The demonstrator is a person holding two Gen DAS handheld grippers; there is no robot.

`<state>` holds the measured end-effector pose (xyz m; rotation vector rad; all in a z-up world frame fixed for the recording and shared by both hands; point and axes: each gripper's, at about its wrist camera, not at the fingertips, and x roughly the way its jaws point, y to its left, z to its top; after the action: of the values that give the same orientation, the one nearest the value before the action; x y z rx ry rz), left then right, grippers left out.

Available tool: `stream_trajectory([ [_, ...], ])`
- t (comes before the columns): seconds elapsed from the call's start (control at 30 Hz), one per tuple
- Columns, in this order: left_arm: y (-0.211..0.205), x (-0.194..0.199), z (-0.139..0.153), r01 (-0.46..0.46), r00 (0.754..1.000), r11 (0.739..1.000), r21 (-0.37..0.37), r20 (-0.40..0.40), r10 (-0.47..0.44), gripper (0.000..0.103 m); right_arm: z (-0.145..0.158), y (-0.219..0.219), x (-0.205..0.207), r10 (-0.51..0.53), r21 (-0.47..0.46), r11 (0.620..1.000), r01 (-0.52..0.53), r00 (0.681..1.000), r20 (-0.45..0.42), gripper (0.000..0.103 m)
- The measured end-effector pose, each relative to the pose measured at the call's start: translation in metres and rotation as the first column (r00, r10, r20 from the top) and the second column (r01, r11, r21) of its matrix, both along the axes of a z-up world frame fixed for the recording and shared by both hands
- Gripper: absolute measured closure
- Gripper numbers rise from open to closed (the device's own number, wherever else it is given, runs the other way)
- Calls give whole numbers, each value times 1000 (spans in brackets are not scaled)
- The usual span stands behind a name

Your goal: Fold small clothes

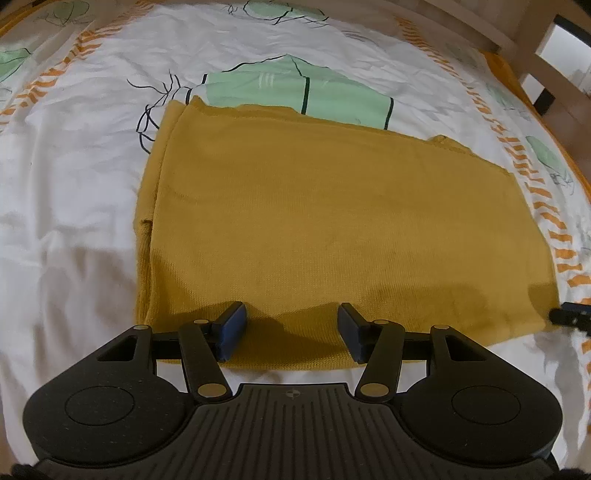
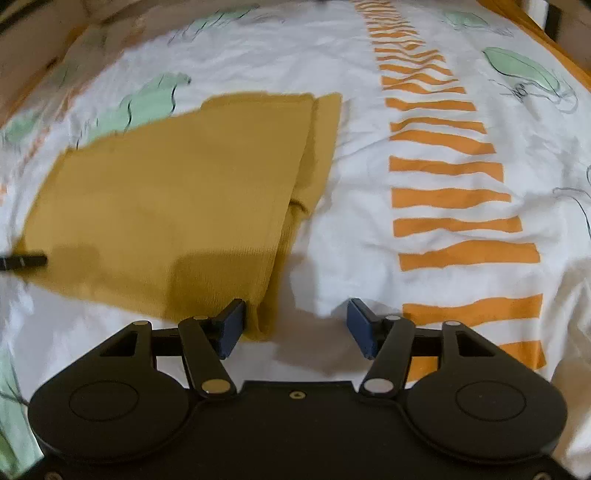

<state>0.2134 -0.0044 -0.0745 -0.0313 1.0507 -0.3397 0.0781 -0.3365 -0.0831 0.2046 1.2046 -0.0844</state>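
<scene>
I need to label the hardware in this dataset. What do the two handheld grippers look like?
Both match: left gripper and right gripper have black bodies, round side discs, black linkage arms with brass-coloured pivot pins, and blue finger pads. The left's centre plate is ribbed.

Warm dim light, fisheye-warped, blurred edges

Bedsheet [image 1: 92, 155]: white, wrinkled, orange dashed stripes, green leaf prints
Wooden frame [image 1: 509, 33]: far right, beyond the bed's edge
</scene>
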Motion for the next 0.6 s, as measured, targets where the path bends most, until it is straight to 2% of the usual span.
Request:
stream_trajectory([
  [0.07,-1,0,0,0,1000,1000,5,-1,0,50,6,-8,2,-44,48,998,41,997,58,29],
  [0.1,-2,0,0,-3,1000,1000,10,-3,3,50,7,-13,4,-70,80,995,63,994,83,18],
  [0.13,-4,1,0,-6,1000,1000,17,-4,6,50,6,-18,8,-95,112,990,84,991,98,11],
  [0.27,-6,1,0,2,1000,999,38,-3,-2,50,-8,-35,30,-193,281,946,162,977,89,11],
  [0.33,-5,1,0,-1,1000,1000,29,-3,1,50,-17,-41,37,-232,323,926,197,970,72,10],
  [0.37,-4,1,0,-6,1000,1000,23,-4,6,50,-23,-42,41,-241,340,917,207,968,63,9],
  [0.43,-2,2,1,-13,1000,1000,11,-7,14,50,-30,-42,46,-249,369,905,210,966,62,0],
  [0.6,3,1,11,-42,999,997,-63,5,43,50,-36,-39,47,-241,391,902,184,965,101,0],
])
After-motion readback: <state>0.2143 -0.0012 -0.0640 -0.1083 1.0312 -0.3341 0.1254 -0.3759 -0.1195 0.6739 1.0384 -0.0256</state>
